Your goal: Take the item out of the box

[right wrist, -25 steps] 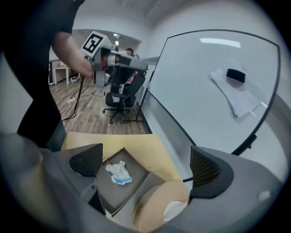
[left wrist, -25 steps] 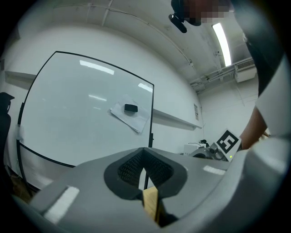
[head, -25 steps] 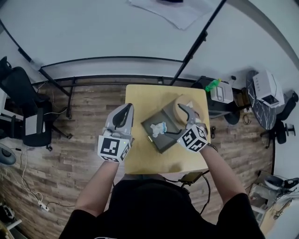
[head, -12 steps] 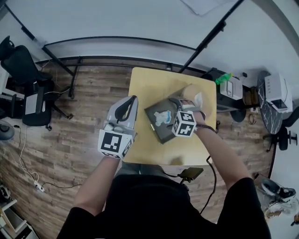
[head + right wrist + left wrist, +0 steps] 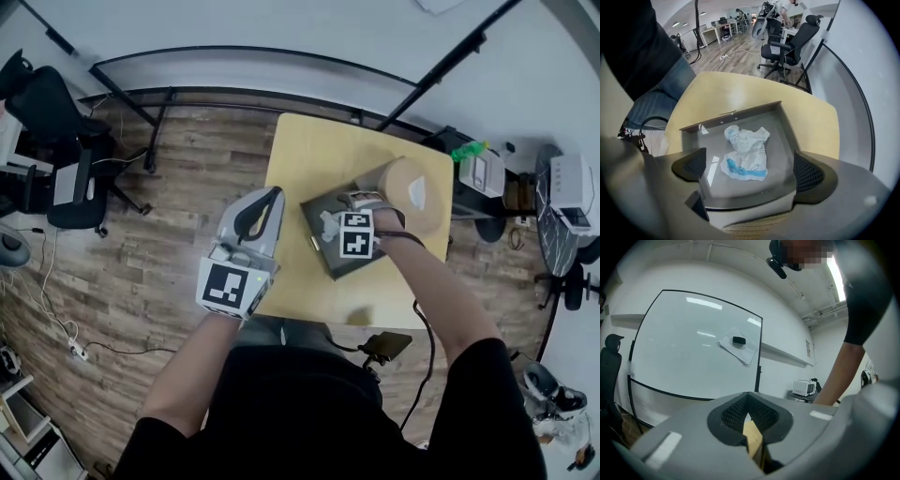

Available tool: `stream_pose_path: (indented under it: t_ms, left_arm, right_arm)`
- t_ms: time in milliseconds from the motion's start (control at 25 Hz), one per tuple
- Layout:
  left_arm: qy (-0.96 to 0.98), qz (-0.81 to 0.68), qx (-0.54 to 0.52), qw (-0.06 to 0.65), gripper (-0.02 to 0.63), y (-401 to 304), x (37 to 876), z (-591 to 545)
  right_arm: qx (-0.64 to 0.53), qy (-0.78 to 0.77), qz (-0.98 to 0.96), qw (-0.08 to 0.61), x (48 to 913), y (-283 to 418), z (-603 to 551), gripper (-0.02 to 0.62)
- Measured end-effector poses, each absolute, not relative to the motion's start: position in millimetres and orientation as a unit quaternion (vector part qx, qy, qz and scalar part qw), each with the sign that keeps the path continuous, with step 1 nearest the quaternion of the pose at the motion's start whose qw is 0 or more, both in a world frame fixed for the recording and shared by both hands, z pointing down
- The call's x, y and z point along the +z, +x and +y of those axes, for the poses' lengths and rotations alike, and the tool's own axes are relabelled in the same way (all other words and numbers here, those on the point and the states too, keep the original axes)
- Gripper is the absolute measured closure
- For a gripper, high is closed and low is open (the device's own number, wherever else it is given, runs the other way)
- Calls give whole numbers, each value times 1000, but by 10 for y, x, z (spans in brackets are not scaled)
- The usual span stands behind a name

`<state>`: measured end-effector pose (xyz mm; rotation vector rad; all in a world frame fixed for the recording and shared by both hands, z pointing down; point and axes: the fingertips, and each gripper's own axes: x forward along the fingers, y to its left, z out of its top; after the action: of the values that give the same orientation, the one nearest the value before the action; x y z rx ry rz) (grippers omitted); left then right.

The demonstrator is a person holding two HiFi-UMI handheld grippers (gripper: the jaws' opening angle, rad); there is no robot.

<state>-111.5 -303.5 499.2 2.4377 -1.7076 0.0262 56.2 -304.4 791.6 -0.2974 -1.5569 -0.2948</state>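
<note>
The step in hand looks like the reach: the right gripper (image 5: 749, 172) hovers over the box (image 5: 786, 125), jaws wide and with nothing in them. The crumpled white-and-blue packet (image 5: 745, 152) lies on the box floor. In the right gripper view its long axis runs about 12 to 6 o'clock, blue end at 6. The next move asks to descend and close across its narrow width. The left gripper (image 5: 263, 208) waits at the table's (image 5: 309, 159) 9 o'clock edge, jaws almost together on nothing

Crumpled white-and-blue packet (image 5: 744, 152) lies inside the open grey box (image 5: 779, 136).
</note>
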Motion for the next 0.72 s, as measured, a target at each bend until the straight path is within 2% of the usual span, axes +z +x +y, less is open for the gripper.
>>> stream_pose_path:
  t_ms: [80,240,520,640,720]
  left_arm:
    - [815,-573,11,86,607,-1136,5024,-3011]
    - [813,-576,13,88,607,-1157,5070,-2959]
    - [812,-577,16,92,606,-1170,5139,-2840]
    - [811,-576,16,95,606,-1154,5168,-2799]
    - [811,-577,16,98,606,-1140,5179,-2772]
  right_arm:
    - [-130,-140,-688,700,8016,558,-3040,3]
    - [-128,-151,-670,715,8174,584,-3021,47]
    - [-117,-151,-659,728,8278,571,-2972,184]
    - [-114,-147,-659,729,8302,562,-2955,278]
    - [-114,-145,-657,731,8308,577,-2944,295]
